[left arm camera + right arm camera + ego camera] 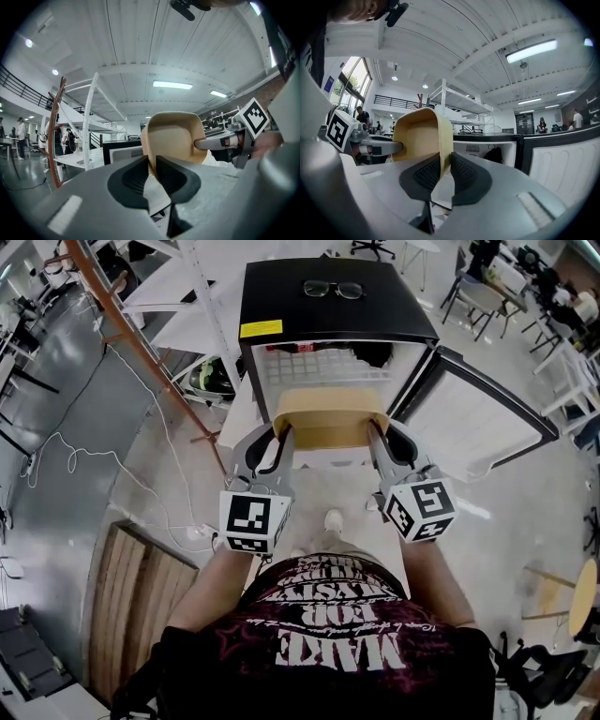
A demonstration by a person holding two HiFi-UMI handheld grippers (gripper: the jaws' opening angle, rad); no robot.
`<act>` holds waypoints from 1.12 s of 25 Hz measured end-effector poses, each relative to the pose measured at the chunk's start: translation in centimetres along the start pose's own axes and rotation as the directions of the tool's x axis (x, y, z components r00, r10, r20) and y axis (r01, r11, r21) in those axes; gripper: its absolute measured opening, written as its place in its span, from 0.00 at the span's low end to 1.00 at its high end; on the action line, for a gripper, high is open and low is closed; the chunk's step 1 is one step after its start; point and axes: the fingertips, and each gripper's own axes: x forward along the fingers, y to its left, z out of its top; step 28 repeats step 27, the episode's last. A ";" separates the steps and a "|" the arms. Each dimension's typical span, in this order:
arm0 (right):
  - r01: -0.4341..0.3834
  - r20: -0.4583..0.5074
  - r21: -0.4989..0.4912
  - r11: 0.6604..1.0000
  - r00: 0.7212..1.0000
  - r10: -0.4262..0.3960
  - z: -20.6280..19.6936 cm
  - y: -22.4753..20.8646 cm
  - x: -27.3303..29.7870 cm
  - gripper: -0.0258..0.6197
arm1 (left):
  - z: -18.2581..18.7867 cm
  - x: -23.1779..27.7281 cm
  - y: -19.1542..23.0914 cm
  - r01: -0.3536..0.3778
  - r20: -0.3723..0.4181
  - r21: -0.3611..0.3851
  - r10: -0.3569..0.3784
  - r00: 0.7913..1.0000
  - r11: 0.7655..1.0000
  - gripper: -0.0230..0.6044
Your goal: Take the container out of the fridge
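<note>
A tan open-topped container (330, 416) hangs in front of the open black mini fridge (330, 306), just outside its white interior. My left gripper (282, 435) is shut on the container's left wall, and my right gripper (377, 433) is shut on its right wall. In the left gripper view the container (176, 138) rises from between the dark pads, with the right gripper (206, 143) clamped on its far side. The right gripper view shows the same container (423, 136) pinched at its near rim, with the left gripper (389, 148) opposite.
The fridge door (469, 418) stands swung open to the right. A pair of glasses (334, 289) lies on the fridge top. White shelving (178, 287) and a rust-coloured rail (131, 334) stand to the left, a wooden pallet (136, 606) at lower left, cables across the floor.
</note>
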 end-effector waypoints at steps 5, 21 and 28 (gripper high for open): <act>0.000 0.001 0.000 1.000 1.000 0.000 0.1 0.1 -0.2 0.16 | 0.0 -0.2 -0.1 0.000 0.000 -0.007 0.000 1.000 1.000 0.12; -0.001 -0.013 0.021 1.000 1.000 0.001 -0.5 0.1 -0.7 0.16 | -0.3 -0.5 -0.6 0.008 -0.008 -0.020 -0.008 1.000 1.000 0.12; -0.004 -0.010 0.022 1.000 1.000 0.005 -0.4 0.2 -0.8 0.16 | -0.1 -0.7 -0.6 0.005 -0.004 -0.017 -0.005 1.000 1.000 0.12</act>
